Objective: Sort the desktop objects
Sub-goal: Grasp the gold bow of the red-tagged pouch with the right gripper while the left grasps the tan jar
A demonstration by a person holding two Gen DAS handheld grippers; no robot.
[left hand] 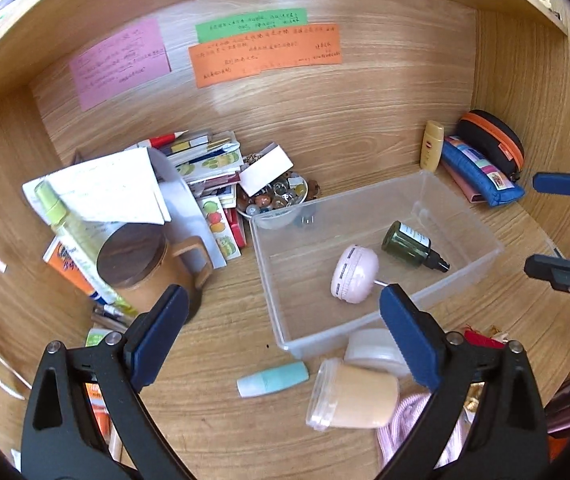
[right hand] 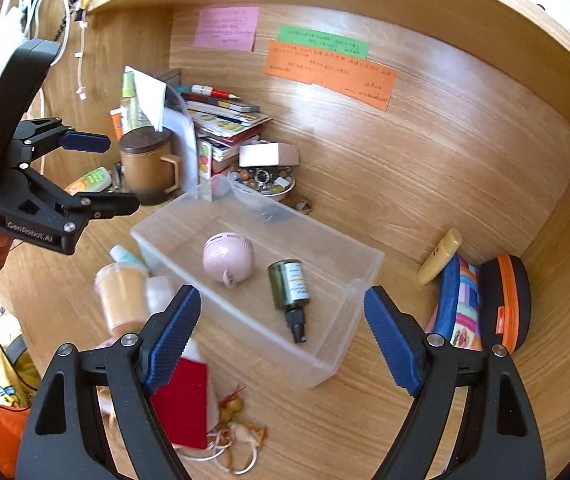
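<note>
A clear plastic bin (left hand: 461, 200) (right hand: 325, 364) stands on the wooden desk. In it lie a pink round gadget (left hand: 355, 274) (right hand: 228, 256) and a dark green dropper bottle (left hand: 411, 244) (right hand: 289, 289). My left gripper (left hand: 281, 340) is open and empty above the bin's near edge. In front of the bin lie a teal tube (left hand: 273, 379), a beige jar (left hand: 353, 396) (right hand: 119, 292) and a white jar (left hand: 377, 350). My right gripper (right hand: 283, 344) is open and empty over the bin's right end; it also shows in the left wrist view (left hand: 553, 224).
A lidded brown mug (left hand: 145, 264) (right hand: 149, 168), papers, books and a bowl of beads (left hand: 275, 196) (right hand: 263, 180) crowd the back left. A yellow tube (left hand: 432, 145) (right hand: 439, 256), blue pouch (left hand: 485, 172) and black-orange case (right hand: 505, 300) lie right. A red card (right hand: 183, 404) and tassel lie near.
</note>
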